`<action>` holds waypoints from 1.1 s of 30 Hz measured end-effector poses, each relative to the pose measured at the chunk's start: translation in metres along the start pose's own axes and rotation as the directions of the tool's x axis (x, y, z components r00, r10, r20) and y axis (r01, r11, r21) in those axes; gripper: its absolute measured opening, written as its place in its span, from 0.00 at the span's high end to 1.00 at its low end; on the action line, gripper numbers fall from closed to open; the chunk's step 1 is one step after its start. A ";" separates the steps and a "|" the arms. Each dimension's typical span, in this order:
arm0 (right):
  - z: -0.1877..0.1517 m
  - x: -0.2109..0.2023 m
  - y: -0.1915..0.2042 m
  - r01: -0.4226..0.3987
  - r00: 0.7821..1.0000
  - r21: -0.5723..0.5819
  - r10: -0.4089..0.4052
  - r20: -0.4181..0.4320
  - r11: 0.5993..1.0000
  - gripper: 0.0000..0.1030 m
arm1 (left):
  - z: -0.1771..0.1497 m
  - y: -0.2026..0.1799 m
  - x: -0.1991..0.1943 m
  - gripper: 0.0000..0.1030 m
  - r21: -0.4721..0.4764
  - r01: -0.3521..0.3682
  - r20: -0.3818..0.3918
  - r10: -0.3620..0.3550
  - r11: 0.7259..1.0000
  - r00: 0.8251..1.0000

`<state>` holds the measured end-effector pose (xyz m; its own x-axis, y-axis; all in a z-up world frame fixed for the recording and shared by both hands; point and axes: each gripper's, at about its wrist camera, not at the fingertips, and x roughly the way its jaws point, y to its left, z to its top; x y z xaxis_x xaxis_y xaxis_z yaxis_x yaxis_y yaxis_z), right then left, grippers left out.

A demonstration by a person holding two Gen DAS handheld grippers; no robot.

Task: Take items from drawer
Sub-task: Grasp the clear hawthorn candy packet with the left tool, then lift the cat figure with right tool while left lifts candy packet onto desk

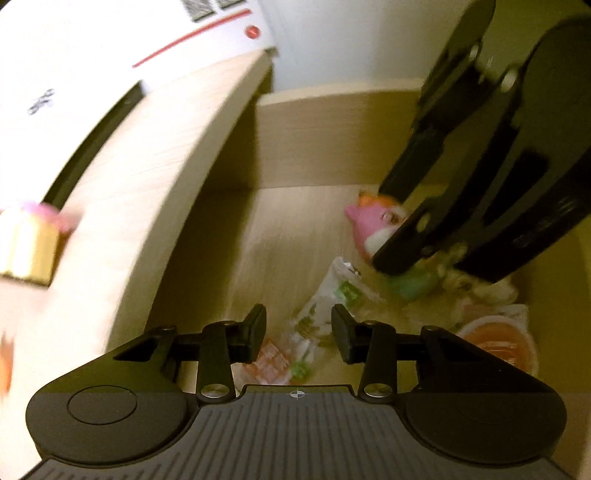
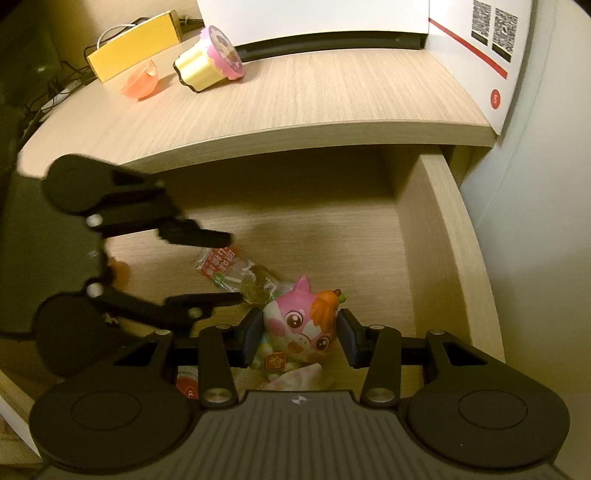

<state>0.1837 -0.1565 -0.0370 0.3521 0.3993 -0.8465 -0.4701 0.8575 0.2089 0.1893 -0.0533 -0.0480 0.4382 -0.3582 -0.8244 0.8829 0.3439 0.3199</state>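
The wooden drawer (image 2: 436, 240) stands pulled out under the tabletop. Near its front lies a pink cat toy (image 2: 299, 328) with an orange ear. My right gripper (image 2: 300, 338) is shut on it, one pad against each side. In the left wrist view the same toy (image 1: 369, 221) sits between the right gripper's black fingers (image 1: 391, 258). My left gripper (image 1: 299, 332) hangs open over a clear snack packet (image 1: 343, 284) with green print, not touching it. From the right wrist view the left gripper (image 2: 225, 267) straddles that packet (image 2: 221, 264) from above.
More drawer items: a red-orange sachet (image 1: 269, 362), an orange jelly cup (image 1: 506, 343), a teal piece (image 1: 413, 288) and pale wrappers (image 1: 480, 284). On the tabletop (image 2: 295, 103) stand a yellow cup with pink lid (image 2: 210, 62), an orange jelly cup (image 2: 142, 79), a yellow box (image 2: 136, 44) and a white carton (image 2: 369, 18).
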 end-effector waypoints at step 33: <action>0.043 0.027 0.019 0.180 0.975 -0.150 -0.196 -0.105 0.972 0.41 | -0.028 0.016 0.024 0.61 -0.483 0.031 -0.101 -0.091 0.875 0.991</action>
<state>0.2195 -0.1153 -0.0347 0.3509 0.1868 -0.9176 -0.5149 0.8570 -0.0224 0.2090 -0.0322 -0.0756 0.3367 -0.2989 -0.8929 0.7048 0.7088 0.0285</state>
